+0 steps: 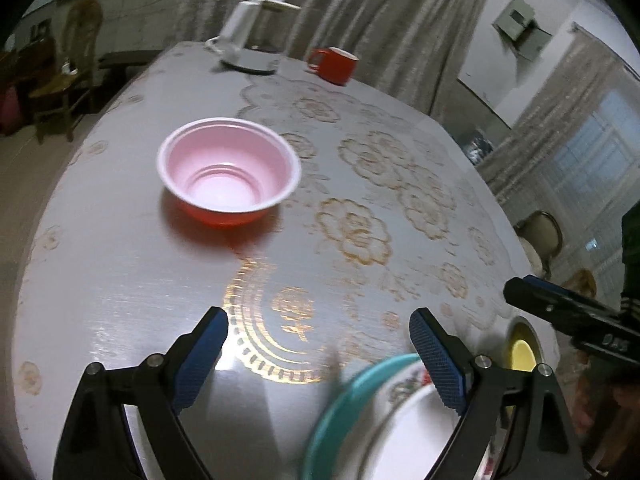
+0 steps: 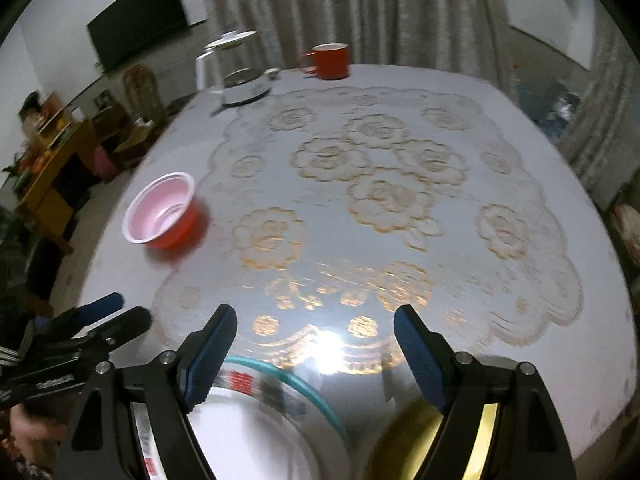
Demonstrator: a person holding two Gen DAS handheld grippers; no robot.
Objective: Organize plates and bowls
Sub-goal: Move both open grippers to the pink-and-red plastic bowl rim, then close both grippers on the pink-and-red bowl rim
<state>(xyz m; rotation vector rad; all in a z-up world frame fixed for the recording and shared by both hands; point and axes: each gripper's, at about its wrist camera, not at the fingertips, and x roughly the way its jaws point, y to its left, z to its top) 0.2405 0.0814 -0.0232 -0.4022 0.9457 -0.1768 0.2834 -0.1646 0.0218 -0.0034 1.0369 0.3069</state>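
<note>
A red bowl with a pale pink inside (image 1: 228, 172) (image 2: 160, 214) stands alone on the left of the table. At the near edge a white patterned plate lies on a teal plate (image 1: 340, 408) (image 2: 320, 400), blurred by motion. A yellow bowl (image 1: 520, 354) (image 2: 408, 440) sits just right of them. My left gripper (image 1: 318, 344) hovers open over the table, its right finger above the plates and nothing between its pads. My right gripper (image 2: 316, 344) is open too, between the plates and the yellow bowl. Each gripper shows in the other's view (image 1: 524, 286) (image 2: 128, 310).
A red mug (image 1: 334, 65) (image 2: 328, 60) and a white kettle on its base (image 1: 252, 40) (image 2: 236, 72) stand at the far edge of the table. A floral lace cloth (image 2: 380, 184) covers the tabletop. Chairs and wooden furniture stand beyond the left side.
</note>
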